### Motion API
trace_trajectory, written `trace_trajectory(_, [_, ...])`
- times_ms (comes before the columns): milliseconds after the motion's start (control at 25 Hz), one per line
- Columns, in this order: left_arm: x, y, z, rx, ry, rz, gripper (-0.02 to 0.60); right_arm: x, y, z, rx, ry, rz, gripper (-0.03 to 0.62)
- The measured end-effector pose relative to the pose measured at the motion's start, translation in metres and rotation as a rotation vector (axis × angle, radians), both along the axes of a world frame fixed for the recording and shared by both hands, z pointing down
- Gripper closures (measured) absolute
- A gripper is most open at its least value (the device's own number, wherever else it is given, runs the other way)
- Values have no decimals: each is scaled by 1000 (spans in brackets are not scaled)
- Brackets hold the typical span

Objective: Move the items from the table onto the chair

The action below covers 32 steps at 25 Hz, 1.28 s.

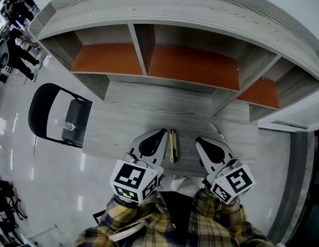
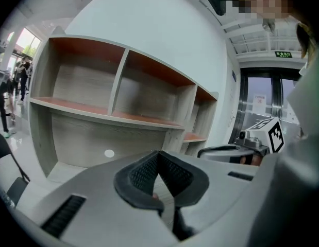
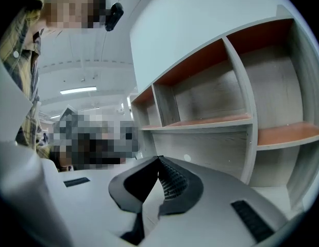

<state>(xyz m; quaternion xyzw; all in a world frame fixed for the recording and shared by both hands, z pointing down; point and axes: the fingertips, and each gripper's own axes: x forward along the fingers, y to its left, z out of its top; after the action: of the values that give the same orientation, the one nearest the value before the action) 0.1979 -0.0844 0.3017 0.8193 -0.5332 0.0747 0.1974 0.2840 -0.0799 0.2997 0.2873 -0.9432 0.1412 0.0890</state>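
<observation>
Grey wood-grain table (image 1: 138, 107) runs under a curved shelf unit (image 1: 195, 66) with orange-brown boards, on a pale glossy floor. Both tools sit low over the near edge of the table, held out from plaid sleeves (image 1: 200, 220). The left gripper (image 1: 160, 134) is closed: in its own view the ribbed pads (image 2: 144, 171) meet at the tip and nothing is caught between them. The right gripper (image 1: 201, 141) is closed and empty too, its pad tips touching in its own view, with the shelf bays ahead of it. A yellow-and-black knife (image 1: 172, 145) lies flat on the table between the two tools, just to the right of the left gripper, lengthwise along it and apart from both. A thin pen (image 1: 217, 131) lies just beyond the right gripper's tip and a little to its right, not touched. The chair (image 1: 43, 107), black with a dark seat, stands well off to the left of the left gripper, beside the table's left end. A small clear thing (image 1: 69, 126) rests on its seat; what it is cannot be made out.
</observation>
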Motion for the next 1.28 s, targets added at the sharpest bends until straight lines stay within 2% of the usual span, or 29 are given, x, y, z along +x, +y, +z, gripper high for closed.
trace_trajectory(400, [-90,-17,2,-7,-9,193,577,-68,-12,12,-29,61,272,577])
trace_trajectory(720, [-116,-6,18,-41,8,341,577,-85,3,45,-122,113,447,577])
trace_trajectory(960, [-117,0,28,-64,14,355,577,-71,11,76,-197,136,504,576])
trace_trajectory(1280, [-101,3,21,-55,0,306,577,-18,-5,91,-224,163,507,576])
